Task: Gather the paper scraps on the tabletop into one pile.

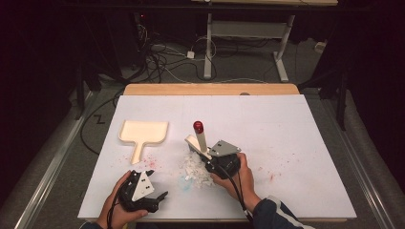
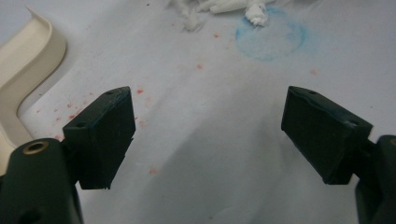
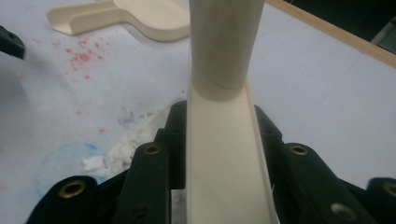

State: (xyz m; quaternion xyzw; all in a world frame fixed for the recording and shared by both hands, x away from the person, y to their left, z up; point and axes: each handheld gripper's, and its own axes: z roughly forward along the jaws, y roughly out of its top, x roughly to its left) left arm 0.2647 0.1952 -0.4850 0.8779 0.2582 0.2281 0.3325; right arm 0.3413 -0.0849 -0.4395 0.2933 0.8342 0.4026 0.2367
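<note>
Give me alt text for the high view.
The right gripper clamps a cream brush over a pile of white scraps. The left gripper rests open near a cream dustpan on the white table.

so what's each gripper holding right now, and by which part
The right gripper is shut on the cream brush, gripping its handle. The left gripper is open and holds nothing.

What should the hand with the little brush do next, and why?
Probably sweep the brush leftward, pushing the white scraps toward the dustpan. The right gripper is shut on the brush handle, its head sits at the pile, and the dustpan lies apart to the left. The left gripper, jaws open and empty, could then steady the dustpan.
</note>
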